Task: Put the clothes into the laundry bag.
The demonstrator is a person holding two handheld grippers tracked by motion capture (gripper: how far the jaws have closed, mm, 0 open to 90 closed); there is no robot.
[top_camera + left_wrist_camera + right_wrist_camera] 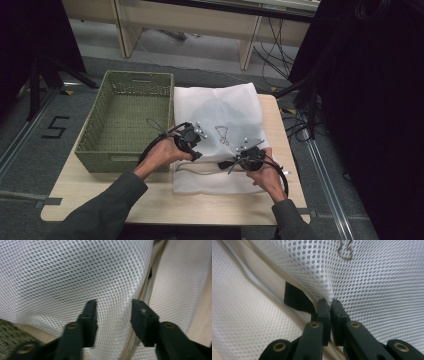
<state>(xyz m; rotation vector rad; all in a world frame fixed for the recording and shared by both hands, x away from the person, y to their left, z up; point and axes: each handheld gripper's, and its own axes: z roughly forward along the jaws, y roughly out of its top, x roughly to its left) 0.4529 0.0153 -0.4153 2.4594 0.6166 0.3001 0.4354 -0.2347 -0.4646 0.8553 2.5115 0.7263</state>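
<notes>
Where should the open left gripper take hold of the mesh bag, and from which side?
Probably on the top mesh layer beside the zipper edge, coming from the bag's near, open end. The right gripper already pinches that edge, lifting a ridge of mesh off the lower layer, so there is loose fabric to pinch. The left gripper has its jaws apart over the raised mesh; closing there looks workable.

High view overhead, facing forward-down; both gripper views close against the same white mesh bag (216, 115).
</notes>
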